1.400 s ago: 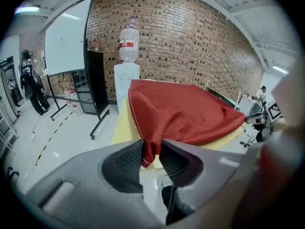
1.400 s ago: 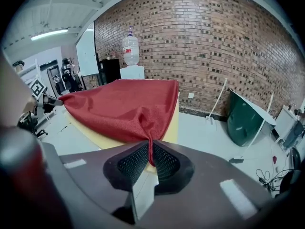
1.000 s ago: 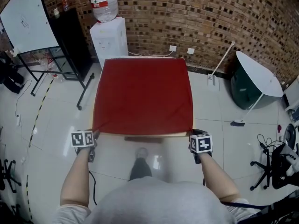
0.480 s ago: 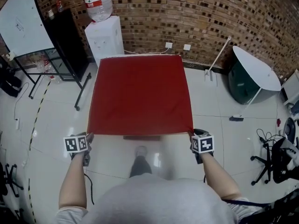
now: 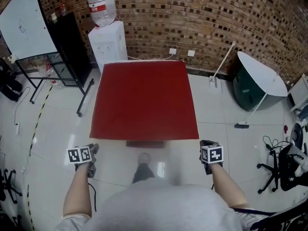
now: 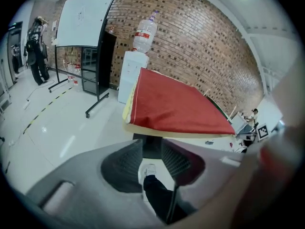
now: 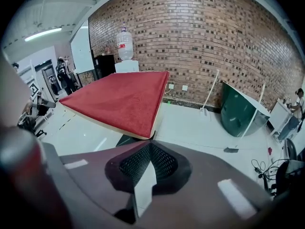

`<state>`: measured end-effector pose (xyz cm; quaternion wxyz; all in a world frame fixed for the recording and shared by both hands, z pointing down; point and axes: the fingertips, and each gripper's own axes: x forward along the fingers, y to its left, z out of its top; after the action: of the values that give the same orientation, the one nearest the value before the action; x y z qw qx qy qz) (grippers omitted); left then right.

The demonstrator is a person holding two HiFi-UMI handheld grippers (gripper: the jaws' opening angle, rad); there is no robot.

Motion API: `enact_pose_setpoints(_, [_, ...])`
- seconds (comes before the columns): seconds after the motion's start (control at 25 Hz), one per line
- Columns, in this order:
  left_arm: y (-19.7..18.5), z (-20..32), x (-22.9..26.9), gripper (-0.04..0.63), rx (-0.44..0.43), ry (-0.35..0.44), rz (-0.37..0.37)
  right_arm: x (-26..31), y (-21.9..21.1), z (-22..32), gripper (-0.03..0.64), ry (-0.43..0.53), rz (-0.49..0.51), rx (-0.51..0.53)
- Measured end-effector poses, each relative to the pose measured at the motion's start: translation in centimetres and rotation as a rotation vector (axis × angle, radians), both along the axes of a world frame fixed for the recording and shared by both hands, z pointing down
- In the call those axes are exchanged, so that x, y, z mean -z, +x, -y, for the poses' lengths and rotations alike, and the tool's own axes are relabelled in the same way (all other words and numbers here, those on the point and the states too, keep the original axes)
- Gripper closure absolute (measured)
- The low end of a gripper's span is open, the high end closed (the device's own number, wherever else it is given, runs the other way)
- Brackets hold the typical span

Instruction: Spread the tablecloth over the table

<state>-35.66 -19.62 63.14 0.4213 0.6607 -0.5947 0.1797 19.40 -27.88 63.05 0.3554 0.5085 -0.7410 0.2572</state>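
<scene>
The red tablecloth (image 5: 144, 100) lies flat over the square table, and its near edge hangs over the front. It shows in the left gripper view (image 6: 176, 109) and in the right gripper view (image 7: 119, 97), with the table's cream edge (image 7: 156, 120) below it. My left gripper (image 5: 91, 150) hangs short of the near left corner, clear of the cloth. Its jaws (image 6: 151, 144) are closing with nothing between them. My right gripper (image 5: 207, 144) is off the near right corner, shut (image 7: 150, 144) and empty.
A water dispenser (image 5: 109, 42) stands behind the table, with a black cabinet (image 5: 72, 37) and a whiteboard (image 5: 26, 20) at the back left. A folded green table (image 5: 257, 81) and a mop (image 5: 221, 64) are at the right. An office chair (image 5: 288, 167) stands at the near right. My shoe (image 5: 144, 158) is under the table's front edge.
Both grippers were at the cloth's near corners; now they are off it and drawn back toward me. The cloth's front edge has dropped and lies straight.
</scene>
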Motion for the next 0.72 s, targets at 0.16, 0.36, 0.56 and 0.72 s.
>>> enact_pose_setpoints(0.16, [2.6, -0.6, 1.5, 0.592, -0.021, 0.06, -0.034, 1.5, -0.7, -1.2, 0.615, 0.012, 0.04, 0.025])
enact_pose_setpoints(0.36, [8.0, -1.1, 5.1, 0.594, -0.127, 0.165, -0.078, 4.4, -4.4, -3.2, 0.615, 0.027, 0.149, 0.122])
enact_pose_setpoints(0.56, [13.6, -2.3, 10.5, 0.594, -0.23, 0.279, -0.149, 8.0, -8.9, -6.4, 0.615, 0.029, 0.283, 0.241])
enact_pose_setpoints(0.72, [19.5, -4.4, 15.0, 0.594, -0.412, 0.306, -0.257, 12.6, -13.9, -9.1, 0.615, 0.044, 0.435, 0.359])
